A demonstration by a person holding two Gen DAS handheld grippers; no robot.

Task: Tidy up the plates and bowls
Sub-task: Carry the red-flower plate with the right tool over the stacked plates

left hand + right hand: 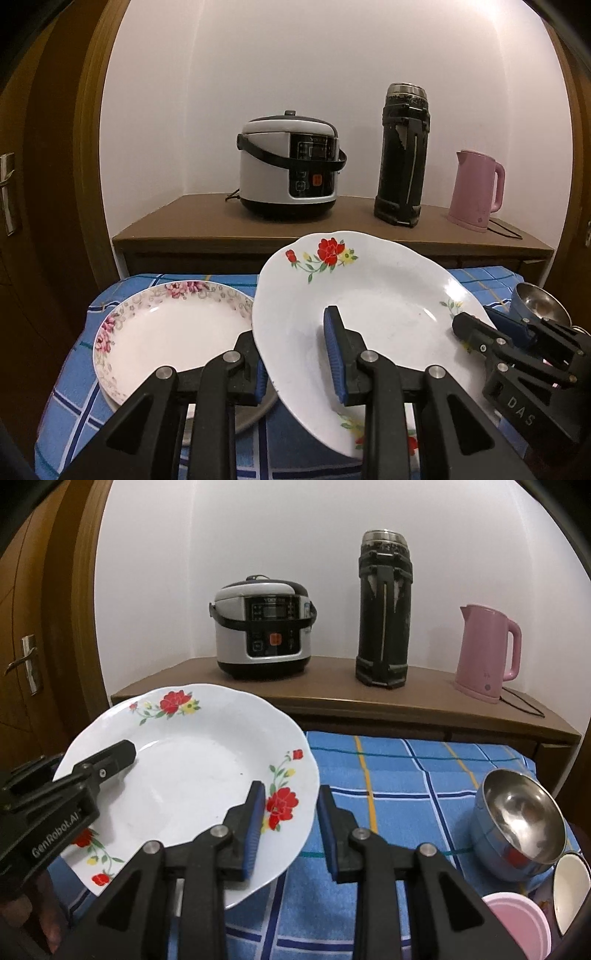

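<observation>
plate (376,295) | stiff, glazed, slippery, breakable | I am gripping opposite rims with left tongs (295,363) and right tongs (291,829), beside floral plate (166,332)

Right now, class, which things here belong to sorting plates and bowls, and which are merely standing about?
Belong: white plate with red flowers, held by both claws; pink-flowered white plate; shiny steel bowl; pink plastic bowl.

Standing about: silver rice cooker; tall black flask; pink electric kettle.
</observation>
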